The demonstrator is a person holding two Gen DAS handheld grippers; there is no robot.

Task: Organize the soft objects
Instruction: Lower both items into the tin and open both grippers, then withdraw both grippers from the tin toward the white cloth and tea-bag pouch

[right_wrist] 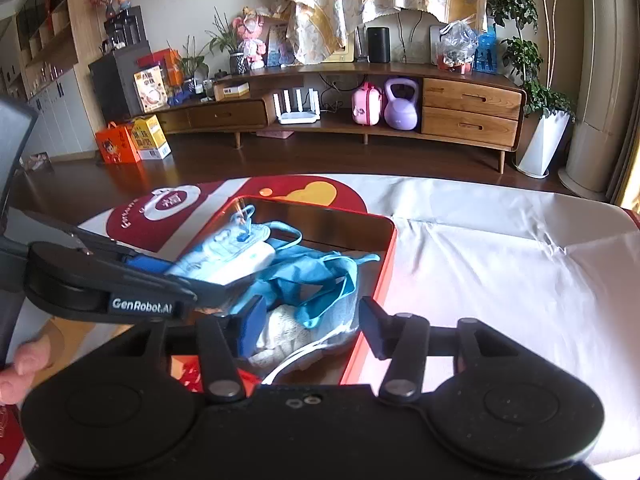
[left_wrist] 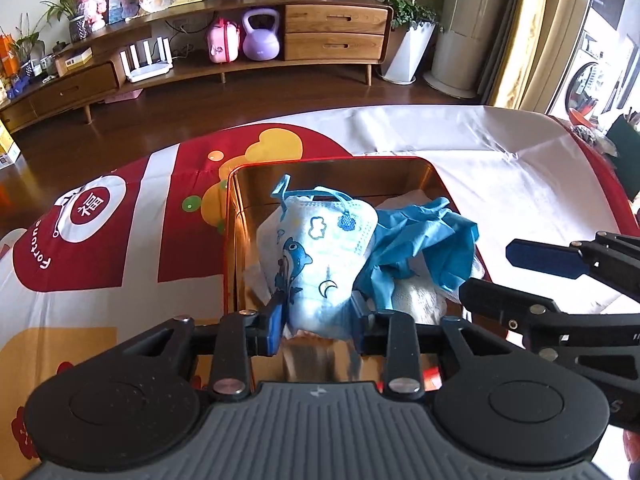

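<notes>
We hold both grippers over a red tin (left_wrist: 234,240) containing a printed mask (left_wrist: 320,256) and blue glove (left_wrist: 424,240). Left gripper (left_wrist: 320,320) and right gripper (right_wrist: 312,328) stand open, gripping nothing. Bare white cloth (right_wrist: 500,260) lies at three o'clock.

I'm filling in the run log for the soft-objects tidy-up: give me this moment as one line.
step: items in red tin | left gripper: open around children's face mask | right gripper: open over blue glove
</notes>
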